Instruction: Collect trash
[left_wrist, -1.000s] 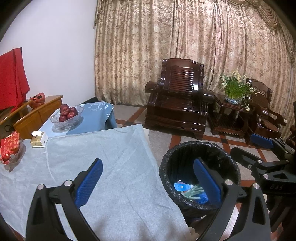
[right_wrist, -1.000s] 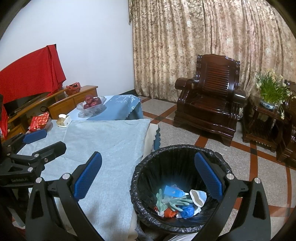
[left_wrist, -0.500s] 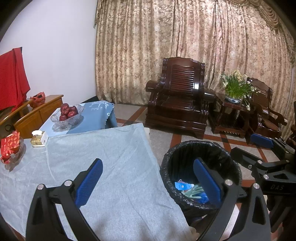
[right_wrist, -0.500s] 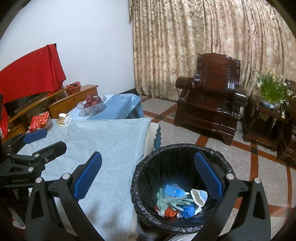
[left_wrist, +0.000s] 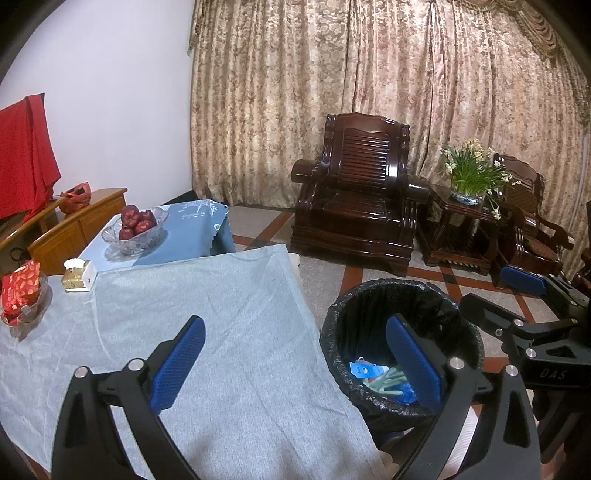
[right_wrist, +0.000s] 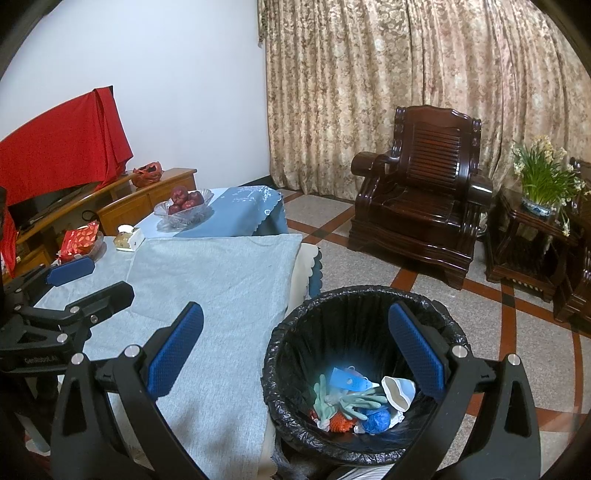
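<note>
The left gripper (left_wrist: 293, 354) has its two blue fingers spread wide apart with nothing between them; it hangs over the edge of the table with the grey cloth (left_wrist: 207, 317), and the bin is just to its right and a bit lower. The right gripper (right_wrist: 295, 345) is spread wide too and holds nothing; it hangs right over the black trash bin (right_wrist: 284, 332), so the trash (right_wrist: 354, 400) sits below and between its fingers — a blue card, pale green gloves, a white cup, a blue ball and something orange, all at the bottom of the bin. Farther back on the table are a small white box (left_wrist: 78, 275) and a glass bowl of red apples (left_wrist: 135, 229); beyond stands a dark wooden armchair (left_wrist: 362, 199) before the curtain (left_wrist: 369, 74).
</note>
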